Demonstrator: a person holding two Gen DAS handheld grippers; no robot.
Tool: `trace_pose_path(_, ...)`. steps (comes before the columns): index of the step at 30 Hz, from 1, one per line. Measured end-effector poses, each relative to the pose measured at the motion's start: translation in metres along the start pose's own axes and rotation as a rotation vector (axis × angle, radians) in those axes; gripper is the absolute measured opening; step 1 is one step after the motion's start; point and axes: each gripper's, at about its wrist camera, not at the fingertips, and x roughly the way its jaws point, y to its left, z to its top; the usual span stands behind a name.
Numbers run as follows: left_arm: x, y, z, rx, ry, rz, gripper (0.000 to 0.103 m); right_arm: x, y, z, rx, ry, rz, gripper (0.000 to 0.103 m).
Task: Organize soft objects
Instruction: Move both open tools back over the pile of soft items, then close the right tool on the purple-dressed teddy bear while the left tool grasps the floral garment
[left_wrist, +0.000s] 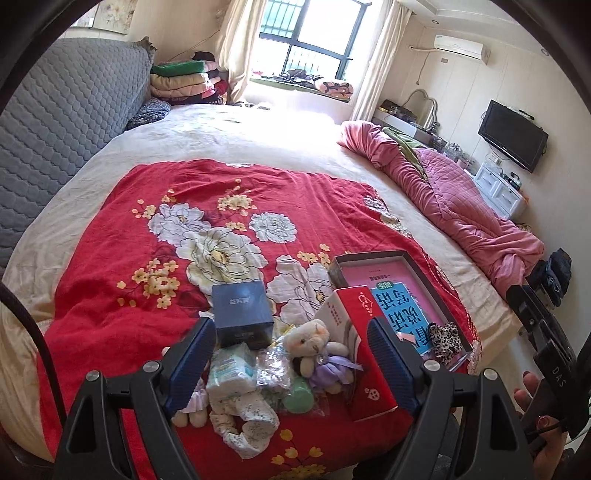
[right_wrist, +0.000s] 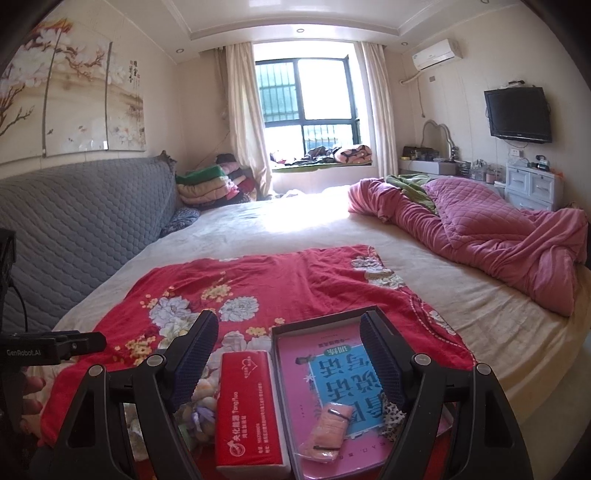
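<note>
1. Fingers: the left gripper (left_wrist: 291, 354) stands with its jaws wide apart and nothing pressed between the pads; it hangs above the pile of small items. The right gripper (right_wrist: 286, 354) is likewise spread wide and empty, above the tissue pack and the tray.
2. Carrier: all items lie on the red floral cloth (left_wrist: 177, 221) spread over the bed (left_wrist: 258, 133), near the cloth's near edge.
3. Soft items in the tray: the shallow box tray (left_wrist: 417, 269) sits at the near right corner of the cloth. It holds one leopard-print scrunchie (left_wrist: 445, 338) and one pink cloth pouch (right_wrist: 327, 430), both lying on a printed pink sheet.
4. Soft items still outside the tray, by count: one bear plush toy in a purple dress (left_wrist: 317, 350); one folded white diaper pack (left_wrist: 231, 369); one floral fabric piece (left_wrist: 243, 421); one second plush, partly hidden behind the left finger, type not determinable.
5. Other items in the pile: one dark blue box (left_wrist: 242, 310); one red tissue pack (left_wrist: 364, 354), just beside the tray's left wall; one green round item (left_wrist: 299, 397); one clear crinkled wrapper (left_wrist: 271, 365).
6. Progress, as a judgement: sorting appears begun but less than half done. Two soft items are placed; at least four remain on the cloth.
</note>
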Motion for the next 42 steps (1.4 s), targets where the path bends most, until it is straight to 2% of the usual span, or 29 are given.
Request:
trace_pose_path(8,-0.014,0.045,-0.008,-0.060,-0.006,0.052,0.083,0.003,0.034,-0.003,-0.057,0.023,0.071,0.080)
trace_pose_path(15,-0.017,0.065,-0.021,-0.087,0.013,0.065,0.083,0.008,0.059,-0.007,-0.114,0.048,0.106,0.080)
trace_pose_path(27,-0.001,0.079,-0.054,-0.109,0.101,0.053,0.083,0.021,0.091,-0.023,-0.200,0.106,0.157,0.080)
trace_pose_path(42,0.042,0.063,-0.092,-0.087,0.237,-0.007,0.083,0.054,0.101,-0.063,-0.285,0.211,0.133,0.080)
